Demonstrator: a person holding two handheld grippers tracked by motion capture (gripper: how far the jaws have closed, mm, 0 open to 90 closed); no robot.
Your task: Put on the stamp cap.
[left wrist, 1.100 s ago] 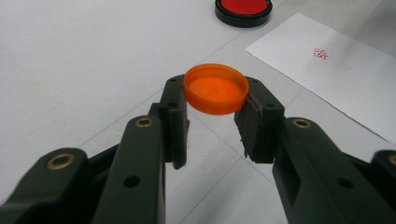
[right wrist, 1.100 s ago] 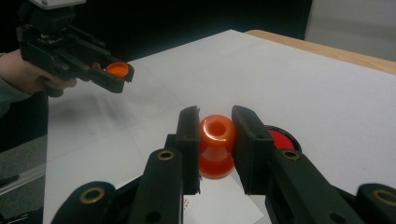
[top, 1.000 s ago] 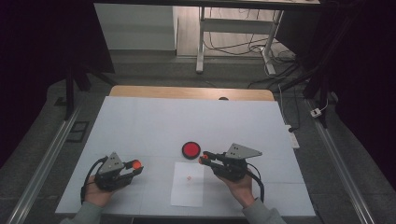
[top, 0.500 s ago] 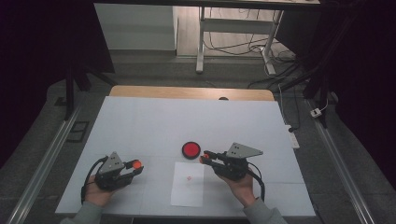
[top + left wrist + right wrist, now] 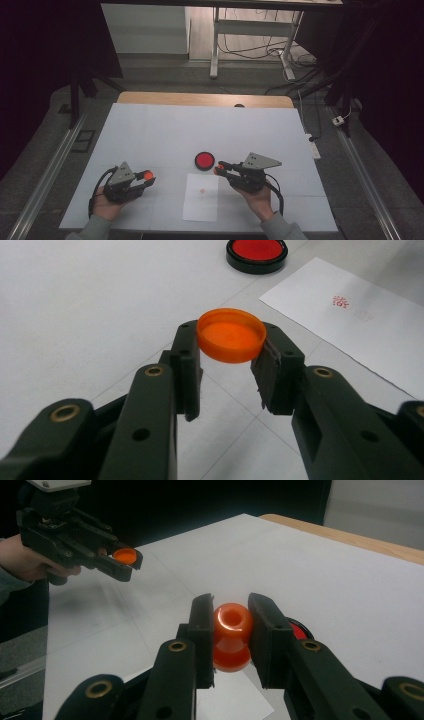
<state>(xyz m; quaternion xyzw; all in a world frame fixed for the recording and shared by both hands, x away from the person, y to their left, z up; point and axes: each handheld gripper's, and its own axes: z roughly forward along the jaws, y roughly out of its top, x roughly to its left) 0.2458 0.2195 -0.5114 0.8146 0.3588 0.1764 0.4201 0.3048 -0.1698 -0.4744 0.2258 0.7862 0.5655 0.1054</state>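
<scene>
Orange plastic shows in both tongs. In the high view the left tongs (image 5: 145,176) rest low over the white counter (image 5: 150,130), near its front left part, and they hold a small orange cap (image 5: 148,175) at their tip. The right tongs (image 5: 220,169) are at the front right part, pointing toward the left, with an orange stamp (image 5: 217,170) between the tips. A round black ink pad (image 5: 204,160) with a red inside lies on the counter just beside the tip of the right tongs. A white paper sheet (image 5: 201,197) lies between the two hands, near the front edge, and it carries one small red mark (image 5: 202,190).

In the left gripper view the left tongs (image 5: 231,357) are closed on the orange cap (image 5: 231,335); the two black pads press on its rim from both sides, and its hollow side faces up. The cap is above the counter, not touching it. Behind it lie the ink pad (image 5: 257,252) and the paper sheet (image 5: 360,335) with the red mark (image 5: 341,302).

In the right gripper view the right tongs (image 5: 231,625) are closed narrow on the orange stamp (image 5: 231,636), which has a rounded end with a hole and a wider foot below. The ink pad (image 5: 298,628) is partly hidden behind one jaw. Farther off, at the upper left, the left tongs (image 5: 127,560) hold the orange cap (image 5: 124,555) in the air over the counter (image 5: 325,580).
</scene>
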